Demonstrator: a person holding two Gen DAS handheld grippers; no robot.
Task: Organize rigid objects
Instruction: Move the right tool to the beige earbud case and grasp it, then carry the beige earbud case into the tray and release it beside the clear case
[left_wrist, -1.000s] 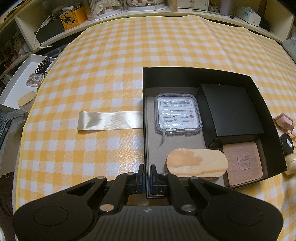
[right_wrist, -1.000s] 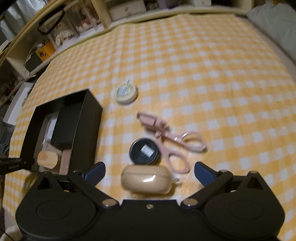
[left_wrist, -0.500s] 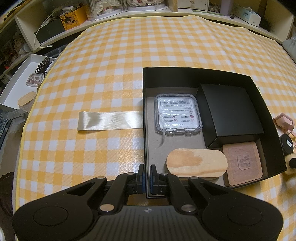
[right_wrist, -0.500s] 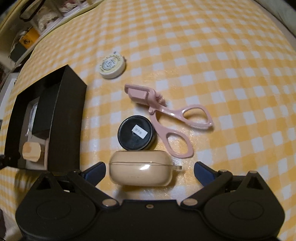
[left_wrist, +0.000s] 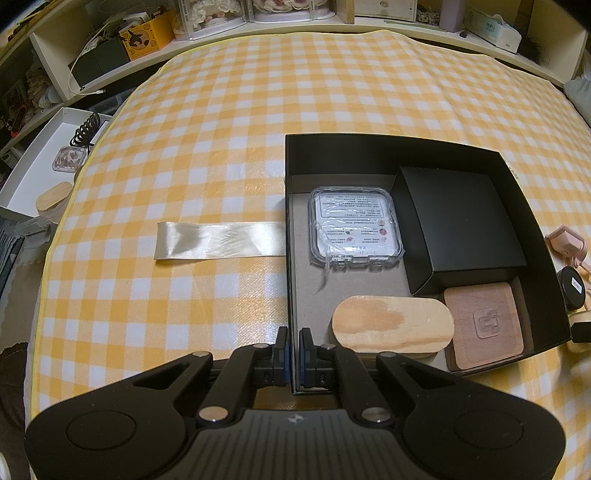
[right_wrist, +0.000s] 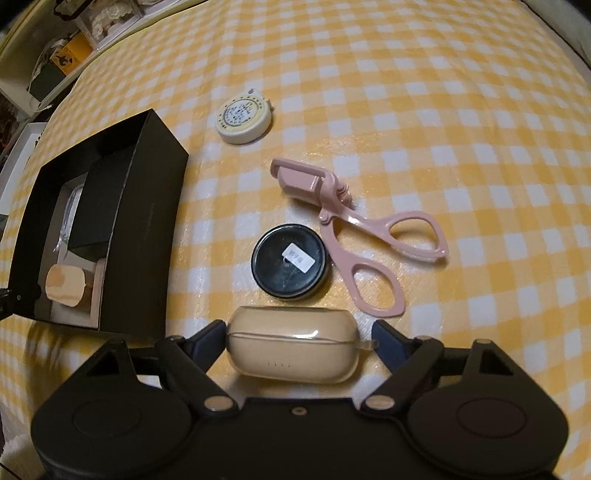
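A black open box lies on the checked cloth and holds a clear plastic case, a black inner box, an oval wooden piece and a square wooden coaster. My left gripper is shut on the box's near left wall. In the right wrist view a beige earbud case lies between the open fingers of my right gripper. Beyond it lie a round black tin, a pink eyelash curler and a round cream tape measure. The box is to the left.
A cream satin ribbon lies flat left of the box. A white tray with small items sits off the table's left edge. Shelves with clutter run along the far side.
My right gripper has moved forward and down over the beige earbud case, which now lies between its open fingers. My left gripper has held still on the box wall.
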